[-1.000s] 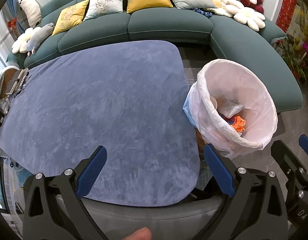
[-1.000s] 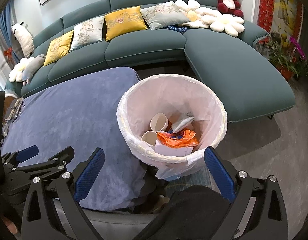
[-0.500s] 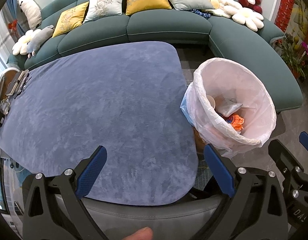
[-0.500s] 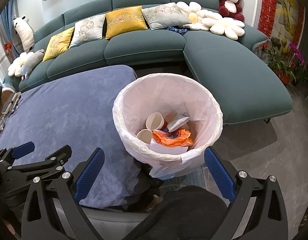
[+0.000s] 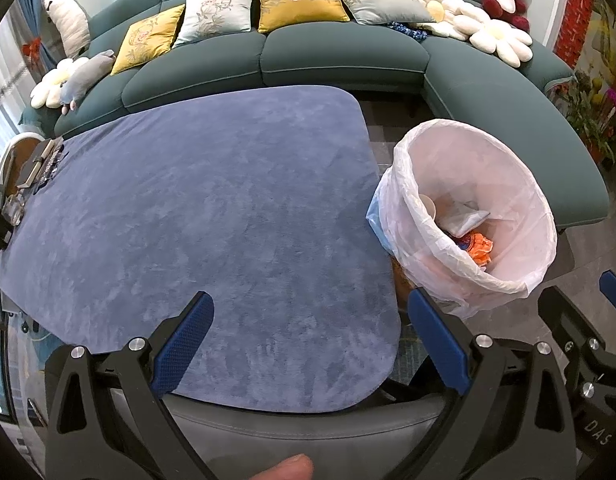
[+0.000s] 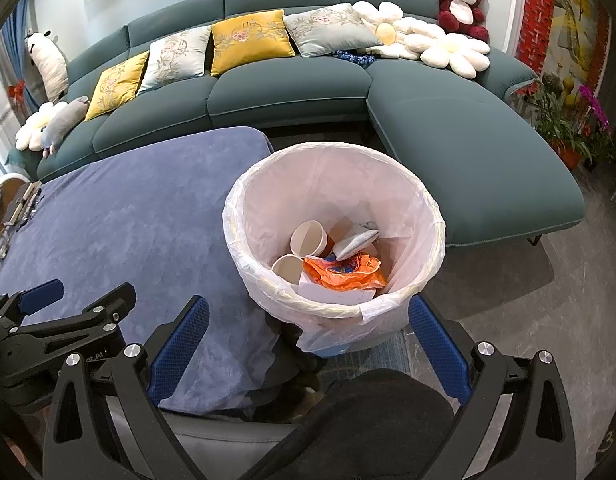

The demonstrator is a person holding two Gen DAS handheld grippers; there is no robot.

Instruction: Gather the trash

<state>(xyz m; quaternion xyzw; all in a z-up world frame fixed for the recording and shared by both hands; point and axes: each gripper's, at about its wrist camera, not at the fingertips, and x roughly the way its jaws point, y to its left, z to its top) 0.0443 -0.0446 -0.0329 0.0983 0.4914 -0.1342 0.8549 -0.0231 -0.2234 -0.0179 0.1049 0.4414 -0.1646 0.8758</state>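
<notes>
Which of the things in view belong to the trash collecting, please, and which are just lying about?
Job:
- lined bin
- two paper cups
- orange wrapper
- grey pouch
- left gripper, right gripper, both empty, jaws open

Lying about:
- sofa cushions
- red plush bear
- flower pillows
- potted plants

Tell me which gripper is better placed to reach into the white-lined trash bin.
Probably right. The right gripper is open with the white-lined trash bin centred just ahead of its fingers. The left gripper, also open, faces the blue velvet tablecloth, with the bin off to its right.
</notes>
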